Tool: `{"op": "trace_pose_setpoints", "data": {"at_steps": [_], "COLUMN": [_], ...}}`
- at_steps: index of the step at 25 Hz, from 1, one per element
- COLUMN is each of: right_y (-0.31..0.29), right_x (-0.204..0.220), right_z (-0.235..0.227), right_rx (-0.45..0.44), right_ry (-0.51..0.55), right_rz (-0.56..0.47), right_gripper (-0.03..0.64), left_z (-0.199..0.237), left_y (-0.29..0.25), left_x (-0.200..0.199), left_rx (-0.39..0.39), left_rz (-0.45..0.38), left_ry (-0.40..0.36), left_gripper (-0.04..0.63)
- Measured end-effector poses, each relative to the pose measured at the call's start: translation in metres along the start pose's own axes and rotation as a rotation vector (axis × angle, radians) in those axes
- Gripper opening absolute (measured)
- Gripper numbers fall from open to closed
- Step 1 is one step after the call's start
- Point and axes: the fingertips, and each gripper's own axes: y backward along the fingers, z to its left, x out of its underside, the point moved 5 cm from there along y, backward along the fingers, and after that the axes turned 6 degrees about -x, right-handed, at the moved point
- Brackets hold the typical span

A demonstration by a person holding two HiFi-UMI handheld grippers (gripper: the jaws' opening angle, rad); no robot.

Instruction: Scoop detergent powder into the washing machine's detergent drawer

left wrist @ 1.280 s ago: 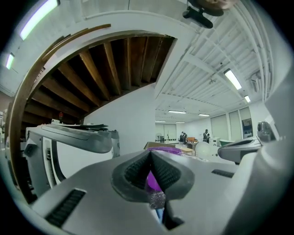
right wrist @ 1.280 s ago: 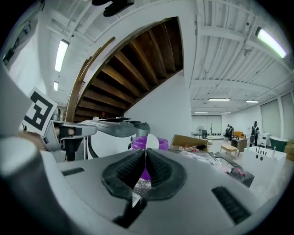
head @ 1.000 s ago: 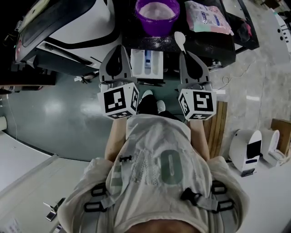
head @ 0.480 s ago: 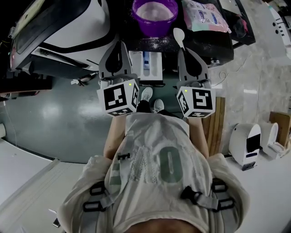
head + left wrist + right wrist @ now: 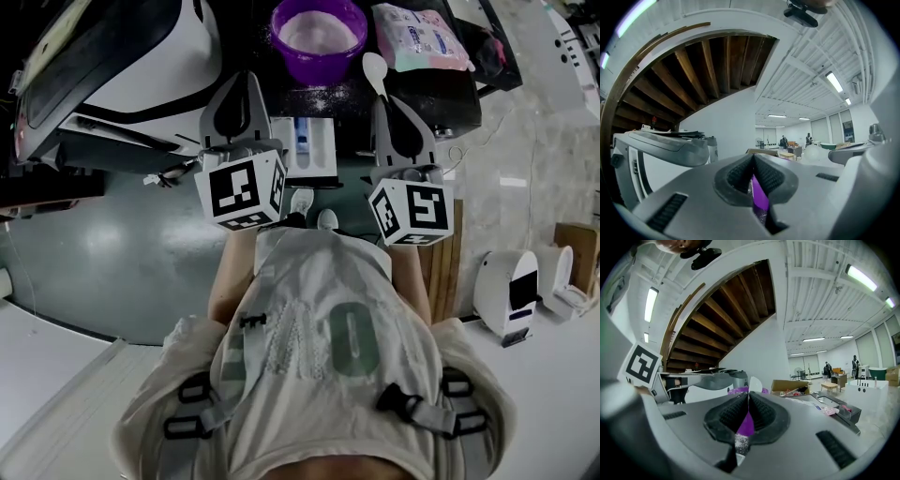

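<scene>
Spoon (image 5: 373,67) still in right gripper (image 5: 386,107)

From my head the picture is dim and greyish, with a soft sheen on the floor (image 5: 103,234) at left. My claw views are brighter, lit by ceiling strip lights (image 5: 862,278), and they bend round into black corners. Up close, my left claw (image 5: 753,159) and my right claw (image 5: 748,399) with its spoon (image 5: 753,382) are blurred.
</scene>
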Motion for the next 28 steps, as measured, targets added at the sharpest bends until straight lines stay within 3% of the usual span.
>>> {"op": "trace_pose_setpoints", "data": {"at_steps": [6,11,20,28], "right_y": [-0.022,-0.049,-0.105,-0.154], "right_x": [-0.024,-0.04,-0.048,-0.031], "right_z": [-0.01,-0.018,-0.034,-0.032], "right_rx": [-0.002,-0.055,-0.17,-0.341], "right_ry": [0.027,0.084,0.295,0.54], "right_rz": [-0.017,0.041,0.244,0.514], "right_gripper": [0.011,0.011,0.011,0.011], "left_z": [0.007,0.016,0.028,0.042], "left_y": [-0.017,-0.028,-0.042,-0.057], "left_x": [-0.006,-0.005,0.019,0.046], "left_rx": [0.012,0.011,0.023,-0.007], "left_rz": [-0.011,-0.009,0.02,0.051], "left_ry": [-0.004,-0.006,0.006,-0.042], "left_gripper": [0.021,0.021,0.021,0.021]}}
